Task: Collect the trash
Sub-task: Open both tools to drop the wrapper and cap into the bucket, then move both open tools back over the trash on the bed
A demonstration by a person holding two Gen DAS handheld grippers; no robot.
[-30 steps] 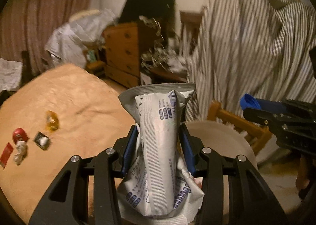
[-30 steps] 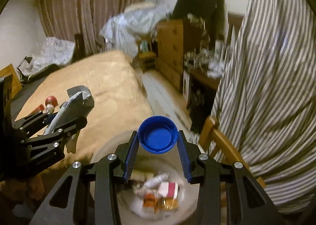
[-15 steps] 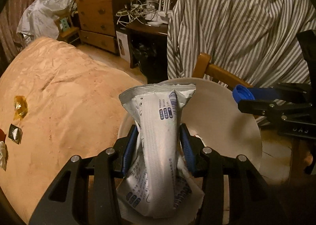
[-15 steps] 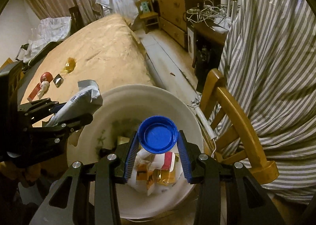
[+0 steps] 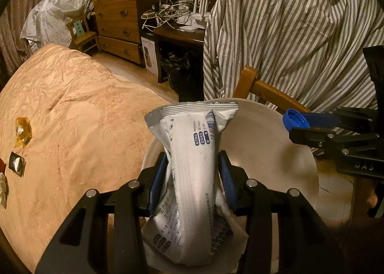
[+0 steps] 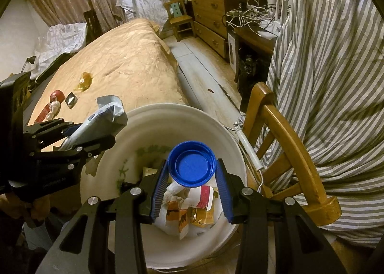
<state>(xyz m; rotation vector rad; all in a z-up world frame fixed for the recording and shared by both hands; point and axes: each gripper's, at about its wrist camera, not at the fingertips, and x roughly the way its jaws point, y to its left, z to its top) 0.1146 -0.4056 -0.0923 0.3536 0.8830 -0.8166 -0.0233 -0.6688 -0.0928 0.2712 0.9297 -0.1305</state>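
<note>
bed (image 6: pixel 124 57): beyond and left of my claws, five trash bits left on it
bin (image 6: pixel 153 120): one, white, right below both claws, several wrappers inside
left claw (image 5: pixel 192 178): clamped on one grey wrapper (image 5: pixel 192 144), over bin's near rim
right claw (image 6: pixel 192 178): clamped on one blue cap (image 6: pixel 191 166), above bin centre
risk: wrapper sits near rim, could catch or slide onto bed on release; cap may bounce out

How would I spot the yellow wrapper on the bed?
Find the tan bedspread beside the white bin. A small cluster of litter lies near its left edge; the yellow wrapper sits farthest up the bed. It is see-through amber and crinkled, unlike the square silver packet and the round red piece below it.
</note>
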